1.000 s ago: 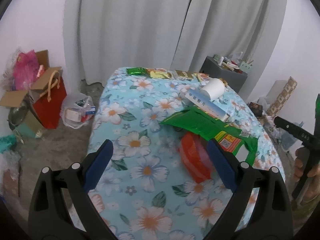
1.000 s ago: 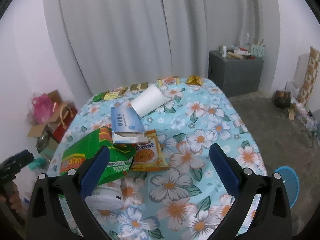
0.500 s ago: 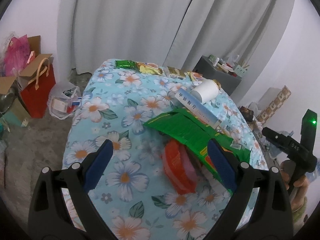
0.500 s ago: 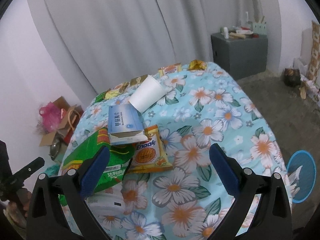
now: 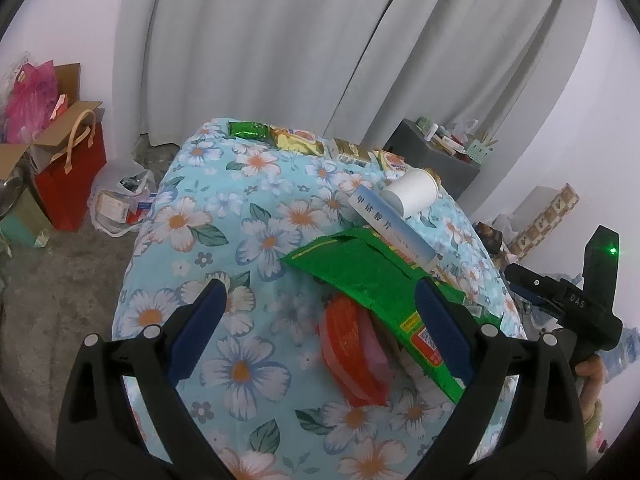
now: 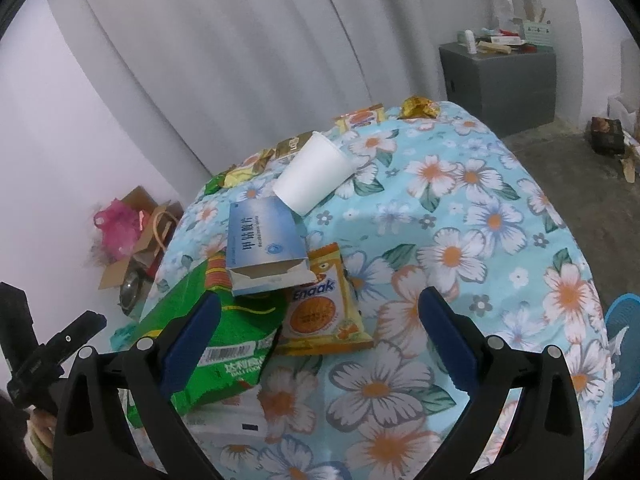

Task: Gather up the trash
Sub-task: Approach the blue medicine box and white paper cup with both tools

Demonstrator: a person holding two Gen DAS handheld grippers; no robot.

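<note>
Floral-clothed desk (image 6: pixel 460 208): both my grippers, left (image 5: pixel 318 326) and right (image 6: pixel 320 332), gape empty; green bag (image 6: pixel 216 344) looks light, crinkly, slippery, so pinch its free edge.

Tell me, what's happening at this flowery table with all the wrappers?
A person holds two grippers over the table, clearing trash. Both the left gripper and the right gripper are open and empty. The green bag, blue box, orange snack packet and white paper cup lie untouched.
</note>
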